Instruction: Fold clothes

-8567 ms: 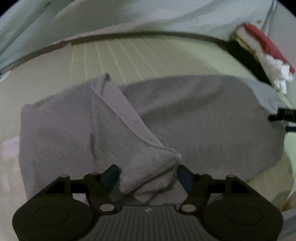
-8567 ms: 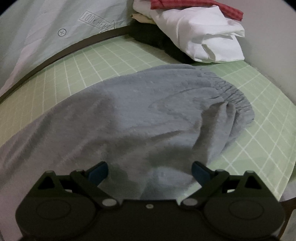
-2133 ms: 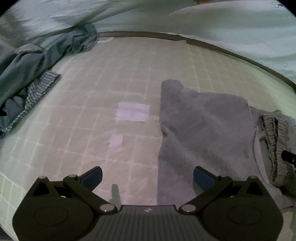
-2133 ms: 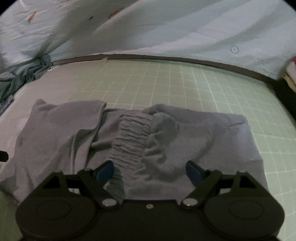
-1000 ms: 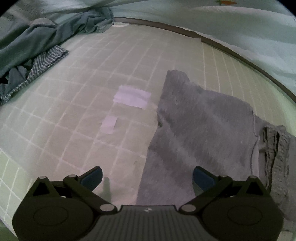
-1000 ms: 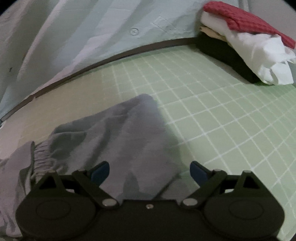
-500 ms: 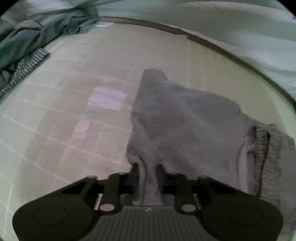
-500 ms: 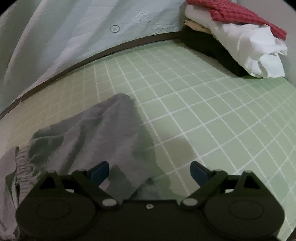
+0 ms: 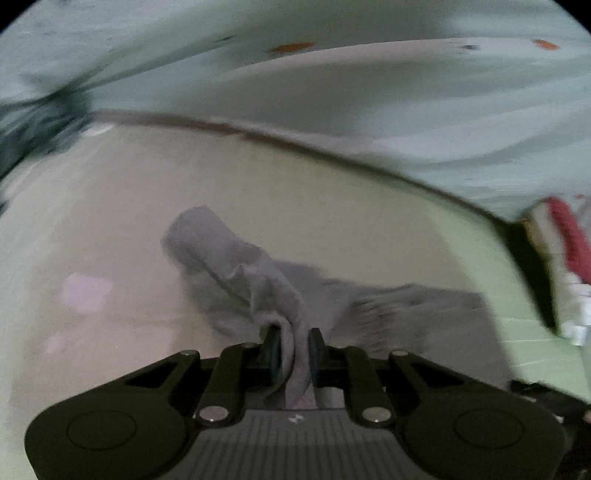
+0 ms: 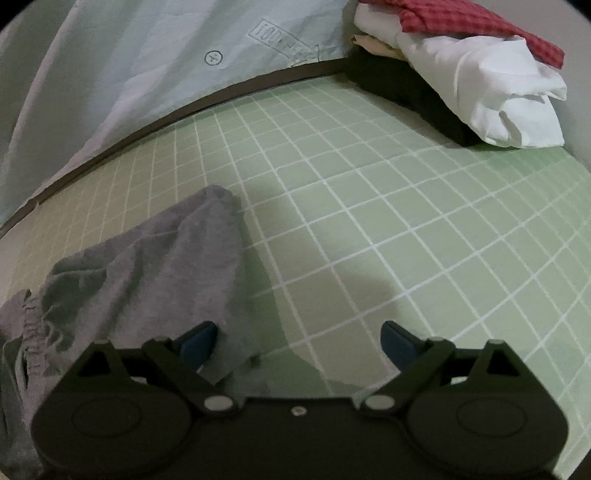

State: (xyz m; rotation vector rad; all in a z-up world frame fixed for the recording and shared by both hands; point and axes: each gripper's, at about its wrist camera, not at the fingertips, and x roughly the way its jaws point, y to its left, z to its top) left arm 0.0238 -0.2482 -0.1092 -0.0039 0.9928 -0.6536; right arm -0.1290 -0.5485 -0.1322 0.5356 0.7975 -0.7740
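Note:
Grey shorts (image 9: 236, 266) lie partly folded on the green grid mat (image 10: 369, 206). My left gripper (image 9: 293, 347) is shut on an edge of the shorts and holds it lifted, the cloth bunched between the pads. In the right wrist view the shorts (image 10: 155, 266) lie at lower left, their elastic waistband (image 10: 33, 332) at the far left. My right gripper (image 10: 299, 338) is open and empty, its left fingertip (image 10: 199, 338) at the shorts' right edge, the rest over bare mat.
A stack of folded clothes, white (image 10: 491, 96) with red checked cloth (image 10: 461, 22) on top, sits at the mat's far right corner. A pale sheet (image 10: 147, 59) lies beyond the mat's dark edge. Tape patches (image 9: 86, 291) are on the mat at left.
My left gripper shut on the shorts' edge half a second ago and has since lifted and swung it to the right. My right gripper has stayed open and barely moved.

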